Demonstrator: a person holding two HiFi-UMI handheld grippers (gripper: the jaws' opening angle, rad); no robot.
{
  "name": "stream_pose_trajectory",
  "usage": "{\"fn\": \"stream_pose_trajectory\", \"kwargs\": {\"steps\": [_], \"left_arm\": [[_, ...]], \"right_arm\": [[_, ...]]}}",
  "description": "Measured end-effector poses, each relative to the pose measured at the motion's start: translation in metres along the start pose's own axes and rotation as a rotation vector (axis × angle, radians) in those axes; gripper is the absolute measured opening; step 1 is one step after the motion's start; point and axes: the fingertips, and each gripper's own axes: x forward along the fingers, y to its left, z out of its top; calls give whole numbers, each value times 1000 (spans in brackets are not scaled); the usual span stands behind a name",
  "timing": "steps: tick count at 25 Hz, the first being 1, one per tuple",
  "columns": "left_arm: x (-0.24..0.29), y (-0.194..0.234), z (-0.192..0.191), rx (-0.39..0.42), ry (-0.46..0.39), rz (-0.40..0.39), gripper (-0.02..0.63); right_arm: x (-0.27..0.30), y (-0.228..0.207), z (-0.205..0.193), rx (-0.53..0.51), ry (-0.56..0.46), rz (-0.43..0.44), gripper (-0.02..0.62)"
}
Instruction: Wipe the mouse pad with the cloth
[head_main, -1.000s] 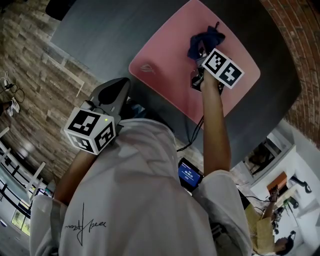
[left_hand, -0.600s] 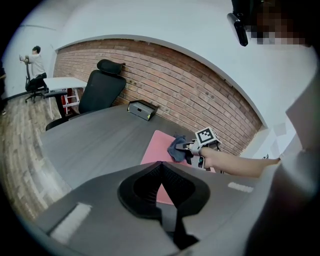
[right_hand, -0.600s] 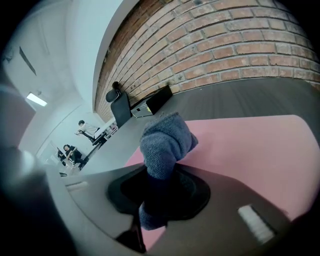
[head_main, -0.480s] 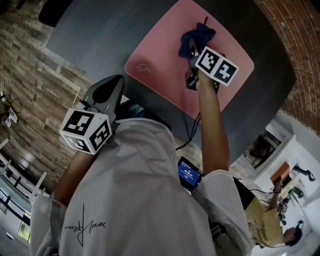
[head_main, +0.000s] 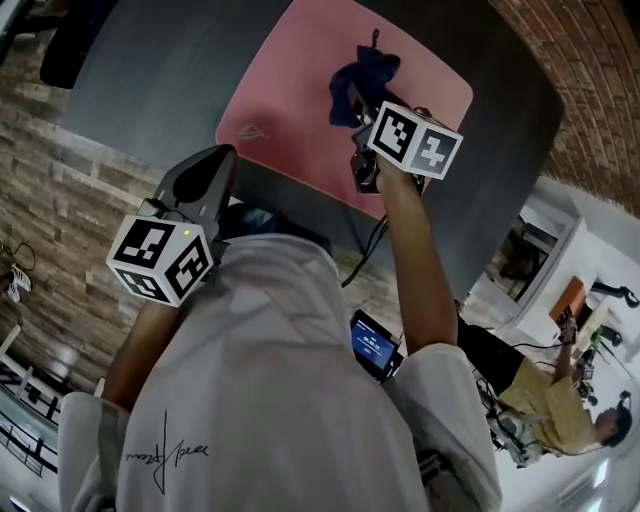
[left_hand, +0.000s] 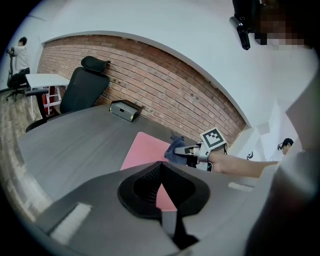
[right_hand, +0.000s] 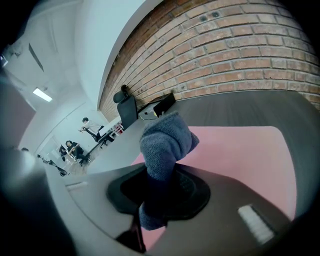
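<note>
The pink mouse pad (head_main: 290, 90) lies on the dark grey table (head_main: 150, 80). My right gripper (head_main: 358, 125) is over the pad's right half, shut on a dark blue cloth (head_main: 362, 80) that bunches out beyond its jaws. In the right gripper view the cloth (right_hand: 165, 142) fills the space between the jaws, with the pad (right_hand: 240, 155) behind it. My left gripper (head_main: 205, 180) is held back at the table's near edge, shut and holding nothing. In the left gripper view the pad (left_hand: 145, 149), the cloth (left_hand: 174, 148) and the right gripper (left_hand: 192, 150) lie ahead.
A small black box (left_hand: 125, 110) sits at the table's far side by the brick wall (left_hand: 165, 90). An office chair (left_hand: 82, 85) stands at the far left end. A device with a blue screen (head_main: 375, 348) hangs at the person's waist. People stand in the background.
The head view has shifted, so the pad and both grippers sit further left in the picture. The right gripper keeps the cloth at about the same spot on the pad.
</note>
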Motion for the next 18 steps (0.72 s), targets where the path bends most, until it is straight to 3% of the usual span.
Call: {"fn": "stream_pose_trajectory", "kwargs": {"steps": [18], "left_arm": [[22,-71,11,95,-5,-155,12]], "right_arm": [[-114,41,-5,11,-175,34,78]]}}
